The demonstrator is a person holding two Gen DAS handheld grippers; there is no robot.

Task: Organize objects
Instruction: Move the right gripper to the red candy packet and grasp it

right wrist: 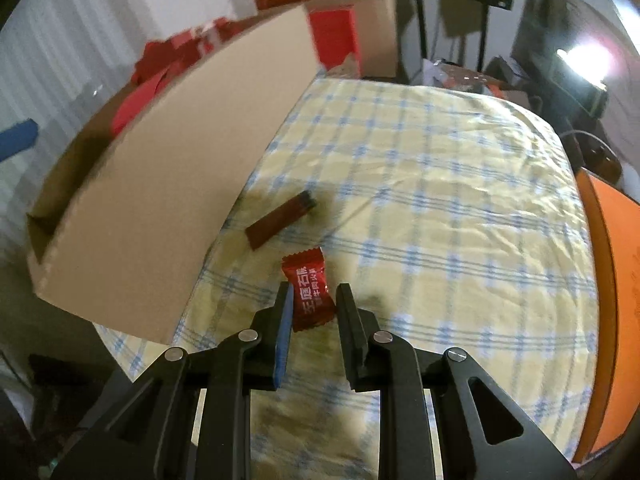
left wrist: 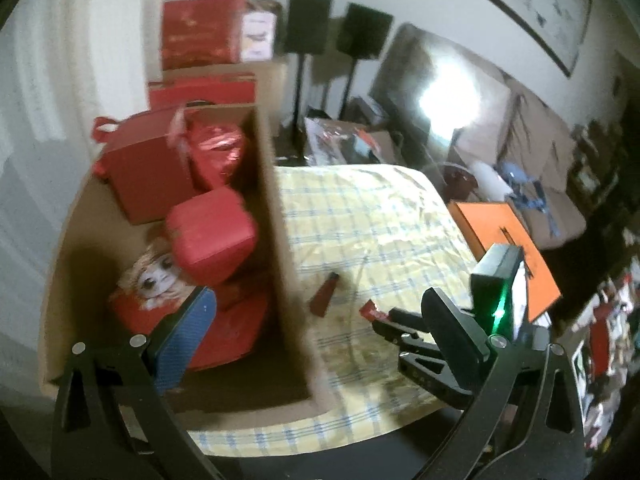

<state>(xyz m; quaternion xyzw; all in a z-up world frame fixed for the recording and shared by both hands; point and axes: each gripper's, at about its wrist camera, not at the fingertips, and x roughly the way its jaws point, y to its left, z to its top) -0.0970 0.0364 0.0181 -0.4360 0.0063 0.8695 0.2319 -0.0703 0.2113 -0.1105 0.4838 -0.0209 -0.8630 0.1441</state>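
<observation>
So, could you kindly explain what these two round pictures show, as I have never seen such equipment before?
There is no robot: a person holds a two-finger gripper in each hand, each with a fisheye camera looking along its fingers. The left view shows the left gripper open over a cardboard box of red gift boxes, with the other tool in view beside it. The right view shows the right gripper, its jaws either side of a red candy but not clearly pinching it. A dark red stick packet lies nearby on the checked tablecloth.
</observation>
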